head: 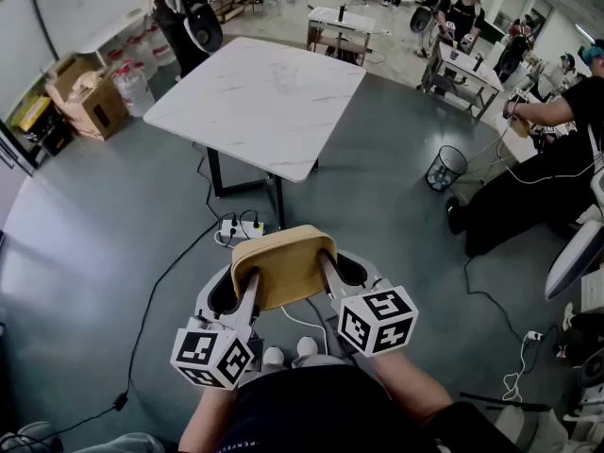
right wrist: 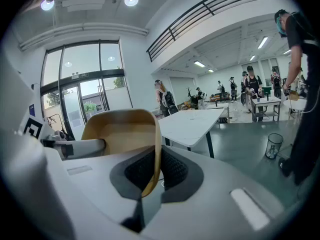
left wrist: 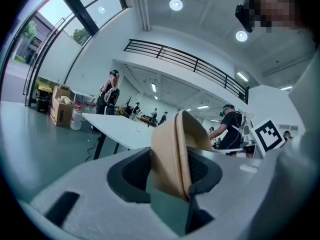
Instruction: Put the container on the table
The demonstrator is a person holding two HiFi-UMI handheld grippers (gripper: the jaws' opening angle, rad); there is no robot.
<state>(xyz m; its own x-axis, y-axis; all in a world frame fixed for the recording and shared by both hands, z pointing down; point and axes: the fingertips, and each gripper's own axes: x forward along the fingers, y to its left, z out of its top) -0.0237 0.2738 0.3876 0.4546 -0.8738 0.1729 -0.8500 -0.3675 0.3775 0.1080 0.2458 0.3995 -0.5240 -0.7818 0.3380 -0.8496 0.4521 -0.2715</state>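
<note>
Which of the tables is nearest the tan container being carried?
The large white table straight ahead of the container; the smaller tables stand farther back, near people.

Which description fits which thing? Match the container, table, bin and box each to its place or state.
Things:
1 container
2 table
3 bin
4 box

Descriptions:
A cardboard, on the floor at the left
B white top, ahead of the person
C clamped by the left gripper and the right gripper
D wire mesh, on the floor at the right

Pairs: 1-C, 2-B, 3-D, 4-A
</note>
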